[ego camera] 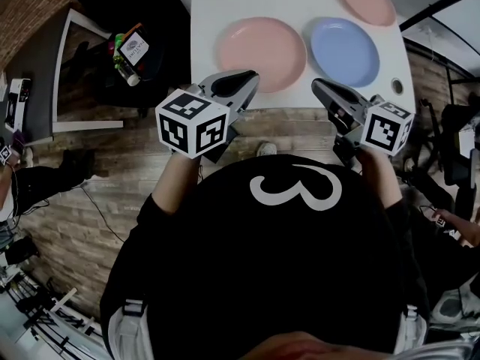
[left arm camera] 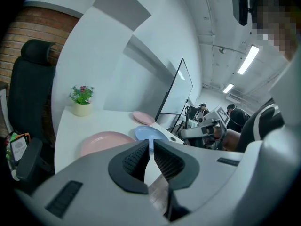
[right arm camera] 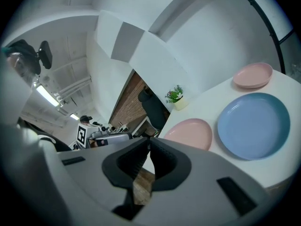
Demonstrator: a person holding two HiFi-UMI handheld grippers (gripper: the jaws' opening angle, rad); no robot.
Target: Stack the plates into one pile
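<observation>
At the far left a black office chair point(left arm camera: 33, 88) is standing on the wooden floor point(ego camera: 112, 156) beside the white table point(ego camera: 206, 66). A small potted plant point(left arm camera: 82, 99) is sitting at the far edge of this table, on its left part. The person point(ego camera: 225, 276), in a black shirt, is standing at the near edge and is holding one tool in each hand.

The left gripper point(ego camera: 250, 76) is pointing toward the table. Its tip is hanging over the near edge, just beside the near rim of the large pink plate point(ego camera: 262, 54); I cannot tell if it is touching the plate. Its jaws are pressing together with nothing between them, as the left gripper view is showing. The large pink plate is lying flat on the left half of the table.

Just to the right of it the blue plate point(ego camera: 344, 52) is lying flat too, near the pink one but apart from it. The right gripper point(ego camera: 316, 85) is pointing at the table's near edge, in front of the blue plate. Its jaws are also closed together and are holding nothing.

Farthest to the right and farther back, the small pink plate point(ego camera: 367, 0) is lying alone, near the far rim of the blue plate. Each of the three plates is lying directly on the table.
</observation>
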